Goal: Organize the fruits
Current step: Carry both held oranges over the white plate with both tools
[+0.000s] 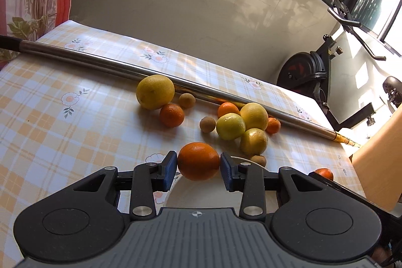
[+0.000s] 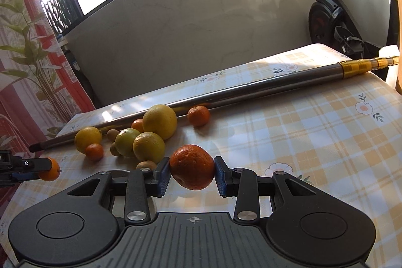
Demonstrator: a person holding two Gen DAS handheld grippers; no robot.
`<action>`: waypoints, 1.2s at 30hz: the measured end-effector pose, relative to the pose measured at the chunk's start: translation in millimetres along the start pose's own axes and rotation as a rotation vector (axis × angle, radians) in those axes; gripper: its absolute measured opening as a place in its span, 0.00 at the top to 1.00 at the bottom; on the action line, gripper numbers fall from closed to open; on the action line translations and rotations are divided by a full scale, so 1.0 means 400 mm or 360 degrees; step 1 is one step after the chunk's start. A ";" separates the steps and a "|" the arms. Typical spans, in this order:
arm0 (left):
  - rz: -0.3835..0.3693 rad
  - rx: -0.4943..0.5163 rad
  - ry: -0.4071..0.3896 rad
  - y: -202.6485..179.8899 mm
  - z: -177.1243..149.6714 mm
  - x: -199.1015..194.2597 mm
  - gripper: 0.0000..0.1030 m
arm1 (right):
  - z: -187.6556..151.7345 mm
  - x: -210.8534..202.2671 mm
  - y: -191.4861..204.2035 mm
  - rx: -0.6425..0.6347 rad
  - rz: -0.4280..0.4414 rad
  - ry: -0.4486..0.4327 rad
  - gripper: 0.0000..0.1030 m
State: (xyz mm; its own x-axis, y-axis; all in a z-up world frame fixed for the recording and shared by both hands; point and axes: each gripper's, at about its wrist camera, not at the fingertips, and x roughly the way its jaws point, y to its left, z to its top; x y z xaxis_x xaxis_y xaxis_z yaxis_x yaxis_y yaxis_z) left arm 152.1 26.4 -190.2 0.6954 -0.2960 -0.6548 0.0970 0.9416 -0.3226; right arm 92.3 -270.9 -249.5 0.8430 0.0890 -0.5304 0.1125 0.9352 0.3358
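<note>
My left gripper (image 1: 198, 167) is shut on a smooth orange (image 1: 198, 160), held just above a white plate (image 1: 201, 197) at the table's near edge. My right gripper (image 2: 192, 173) is shut on a wrinkled dark-orange mandarin (image 2: 192, 168), raised over the checked cloth. Loose fruit lies behind: a big yellow citrus (image 1: 155, 91), a mandarin (image 1: 171, 114), a cluster of three yellow citrus (image 1: 251, 127), more mandarins (image 1: 273, 125) and small brown fruits (image 1: 207, 124). In the right wrist view the left gripper's orange (image 2: 52, 171) shows at the left edge, the cluster (image 2: 148, 145) beyond it.
A long metal pole (image 1: 100, 60) lies across the table (image 1: 50, 117) behind the fruit, its gold end (image 2: 361, 67) sticking past the table edge. An exercise bike (image 1: 306, 72) stands by the wall. A tan wooden panel (image 1: 379, 167) stands at the right.
</note>
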 end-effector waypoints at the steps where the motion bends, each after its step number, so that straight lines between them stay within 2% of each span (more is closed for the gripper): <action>1: -0.0008 0.0008 0.0006 0.000 -0.010 -0.002 0.62 | -0.003 -0.007 0.011 -0.0023 0.0005 0.0009 0.67; 15: -0.0031 0.0284 0.0017 -0.032 -0.094 -0.030 0.61 | -0.051 -0.045 0.127 -0.0201 0.0049 0.0187 0.67; 21: -0.0054 0.0286 0.0070 -0.025 -0.114 -0.018 0.62 | -0.080 -0.043 0.169 -0.0281 0.0052 0.0292 0.67; 26: -0.0019 0.0347 0.0088 -0.025 -0.127 -0.018 0.61 | -0.095 -0.047 0.200 -0.0338 0.0043 0.0328 0.67; 36: -0.0030 0.0284 0.0140 -0.002 -0.145 -0.004 0.61 | -0.121 -0.039 0.224 -0.0398 0.0016 0.0395 0.67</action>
State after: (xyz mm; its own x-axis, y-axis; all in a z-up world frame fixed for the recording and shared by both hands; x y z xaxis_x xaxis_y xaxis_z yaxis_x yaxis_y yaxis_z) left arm 109.7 16.6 -228.6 0.6281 -0.3192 -0.7096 0.2392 0.9470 -0.2143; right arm 63.7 -171.9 -248.7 0.6867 0.1506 -0.7112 -0.0535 0.9861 0.1572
